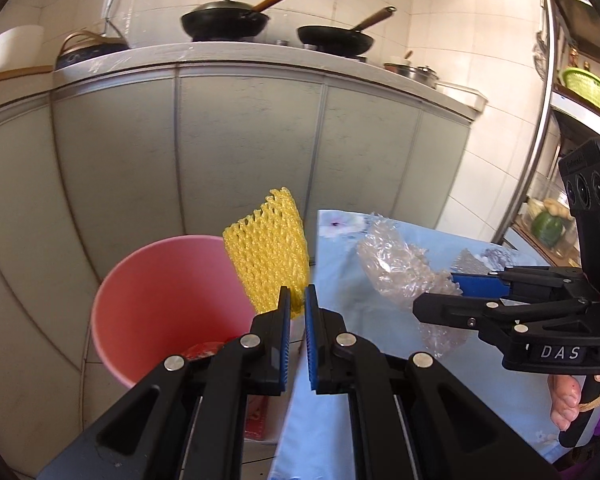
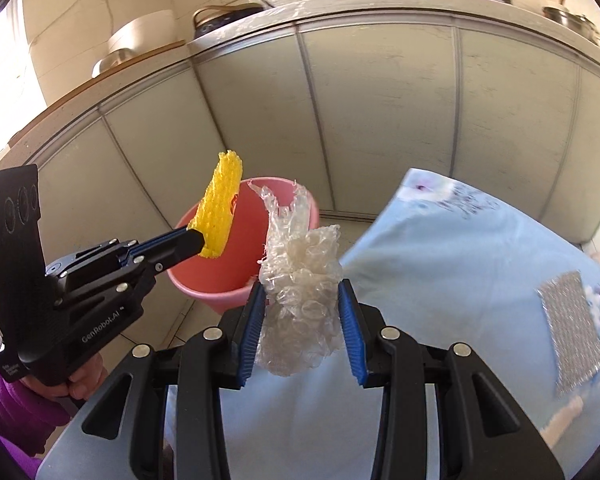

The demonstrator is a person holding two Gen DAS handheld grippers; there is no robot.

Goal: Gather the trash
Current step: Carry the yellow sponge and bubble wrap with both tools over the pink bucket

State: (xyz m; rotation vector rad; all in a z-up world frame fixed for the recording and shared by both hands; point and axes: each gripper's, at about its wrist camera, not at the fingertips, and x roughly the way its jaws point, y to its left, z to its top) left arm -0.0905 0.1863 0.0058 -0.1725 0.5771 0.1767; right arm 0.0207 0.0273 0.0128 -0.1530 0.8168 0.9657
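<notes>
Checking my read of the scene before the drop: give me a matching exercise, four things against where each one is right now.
Things:
1. yellow foam net
2. crumpled clear plastic
3. silver mesh piece
4. pink bucket

Places:
A. lying on the blue floral cloth
B. standing on the floor beside the table
C. clamped in the left gripper
D. clamped in the right gripper

Pairs: 1-C, 2-D, 3-A, 4-B
</notes>
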